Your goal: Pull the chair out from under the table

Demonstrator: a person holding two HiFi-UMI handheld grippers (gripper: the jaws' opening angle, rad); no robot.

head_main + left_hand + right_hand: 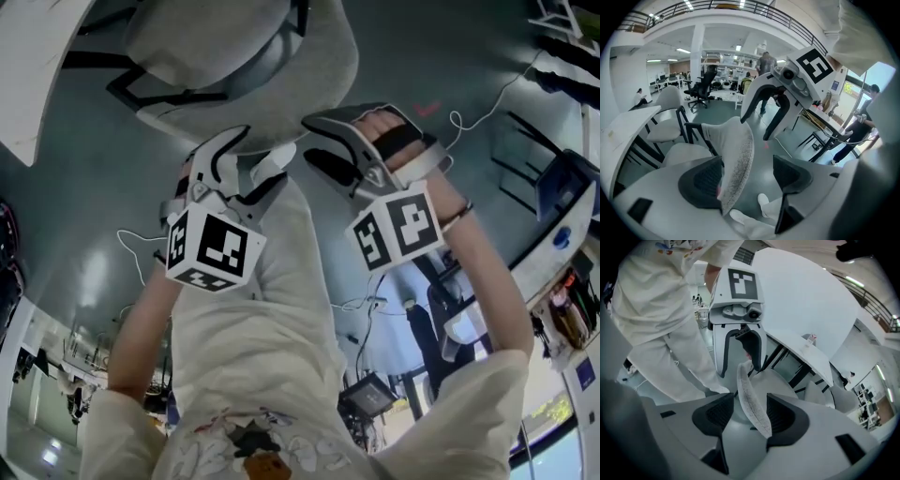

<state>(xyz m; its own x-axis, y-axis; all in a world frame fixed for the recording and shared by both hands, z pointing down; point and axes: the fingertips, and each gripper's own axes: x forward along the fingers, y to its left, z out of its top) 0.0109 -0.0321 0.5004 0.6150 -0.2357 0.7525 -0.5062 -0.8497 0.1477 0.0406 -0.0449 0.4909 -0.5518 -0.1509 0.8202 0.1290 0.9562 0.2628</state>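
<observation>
In the head view the grey upholstered chair [281, 66] stands in front of me, its seat turned toward the white table [37, 56] at the upper left. My left gripper [246, 155] and right gripper [323, 141] sit side by side at the top edge of the backrest. The left gripper view shows the backrest [736, 154] between the wide jaws of the left gripper [747, 176], close to the left pad and apart from the right one. In the right gripper view the backrest edge [752, 401] stands inside the right gripper [747, 417], nearer the right pad, with a gap on the left.
More grey chairs [670, 101] stand along the white table [623, 126]. A black office chair [701, 89] and people are farther back. Another table on black legs [825, 126] is at the right. White cables [469, 117] trail over the grey floor. My feet [764, 206] are just behind the chair.
</observation>
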